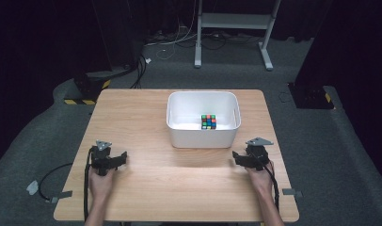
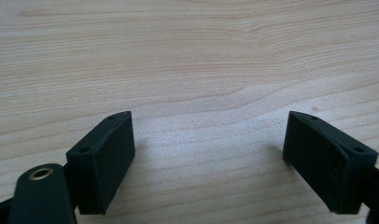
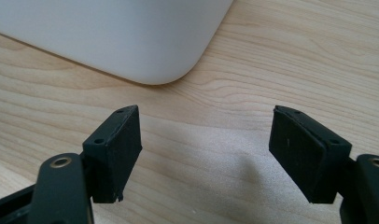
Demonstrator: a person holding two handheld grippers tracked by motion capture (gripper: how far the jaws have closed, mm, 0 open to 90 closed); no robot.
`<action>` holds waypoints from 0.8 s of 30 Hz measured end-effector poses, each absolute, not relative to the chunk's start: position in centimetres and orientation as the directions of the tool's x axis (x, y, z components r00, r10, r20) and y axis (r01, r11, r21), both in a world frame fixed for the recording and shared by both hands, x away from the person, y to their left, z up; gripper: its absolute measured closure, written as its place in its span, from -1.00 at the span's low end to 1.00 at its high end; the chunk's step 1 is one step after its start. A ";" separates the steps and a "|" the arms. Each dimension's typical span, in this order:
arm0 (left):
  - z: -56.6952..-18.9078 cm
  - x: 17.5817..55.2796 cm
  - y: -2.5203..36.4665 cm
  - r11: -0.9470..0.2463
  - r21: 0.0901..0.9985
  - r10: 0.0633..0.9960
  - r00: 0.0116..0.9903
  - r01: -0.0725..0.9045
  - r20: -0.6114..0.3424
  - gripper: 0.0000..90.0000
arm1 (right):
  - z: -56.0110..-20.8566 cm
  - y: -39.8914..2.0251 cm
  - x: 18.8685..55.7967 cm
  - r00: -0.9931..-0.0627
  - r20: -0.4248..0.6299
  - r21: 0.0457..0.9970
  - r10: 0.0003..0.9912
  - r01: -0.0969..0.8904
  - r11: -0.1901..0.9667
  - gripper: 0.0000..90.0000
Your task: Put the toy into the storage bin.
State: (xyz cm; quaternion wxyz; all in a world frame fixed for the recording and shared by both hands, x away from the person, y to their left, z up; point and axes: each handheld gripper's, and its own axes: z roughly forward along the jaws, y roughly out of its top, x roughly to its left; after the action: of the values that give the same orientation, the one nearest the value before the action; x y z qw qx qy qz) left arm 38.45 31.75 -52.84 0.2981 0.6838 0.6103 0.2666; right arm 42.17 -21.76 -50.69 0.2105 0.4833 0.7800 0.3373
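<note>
At the bottom of the high view, two forearms enter the frame, each hand holding one gripper: two grippers in total. The left gripper rests on the table at lower left, its jaws pointing toward the frame centre. The right gripper rests at lower right, its jaws also pointing inward. Each carries one grey three-cornered plate on top and one trailing cable.

The left gripper view shows that gripper released: the two black jaws stand well apart with bare wood grain between them and nothing gripped. The right gripper view shows the right gripper likewise released, with both jaws apart over bare wood and no object between the pads.

One wooden table occupies the middle of the high view. One white bin stands on it at upper centre, between the two grippers and farther from the person. One multicoloured cube lies inside the bin, on its floor, right of the bin's centre. The cube is well apart from both grippers.

View differences: the right gripper view shows a rounded lower corner of the bin in the upper left of its frame, near the jaws but not touching them. The cube appears in the high view. Beyond the table, at the top of the high view, one white metal stand sits on grey carpet with loose cables beside it.
</note>
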 end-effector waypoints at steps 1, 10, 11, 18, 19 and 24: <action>-52.8 38.4 31.7 -0.077 0.733 0.994 0.113 0.676 0.001 -0.63 | -50.7 -21.8 42.2 -0.444 -0.002 0.730 0.896 0.611 0.305 -0.44; -52.8 38.4 31.7 -0.077 0.733 0.994 0.113 0.676 0.001 -0.63 | -50.8 -21.9 42.3 -0.436 0.002 0.728 0.900 0.618 0.298 -0.44; -52.8 38.4 31.7 -0.077 0.733 0.994 0.113 0.676 0.001 -0.63 | -50.9 -22.0 42.3 -0.435 0.002 0.727 0.900 0.618 0.297 -0.44; -52.8 38.4 31.7 -0.077 0.733 0.994 0.113 0.676 0.001 -0.63 | -51.1 -22.0 42.5 -0.433 -0.003 0.724 0.901 0.621 0.300 -0.44; -52.8 38.4 31.7 -0.077 0.733 0.994 0.113 0.676 0.001 -0.63 | -51.1 -22.0 42.5 -0.432 -0.005 0.724 0.902 0.621 0.301 -0.44; -52.8 38.4 31.7 -0.077 0.733 0.994 0.113 0.676 0.001 -0.63 | -51.3 -22.0 42.6 -0.423 -0.002 0.719 0.906 0.629 0.296 -0.44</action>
State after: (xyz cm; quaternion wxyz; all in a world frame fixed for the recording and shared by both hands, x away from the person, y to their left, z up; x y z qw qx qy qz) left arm 38.45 31.75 -52.85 0.2982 0.6838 0.6103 0.2665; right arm 42.57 -22.03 -51.34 0.2105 0.4940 0.7769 0.3288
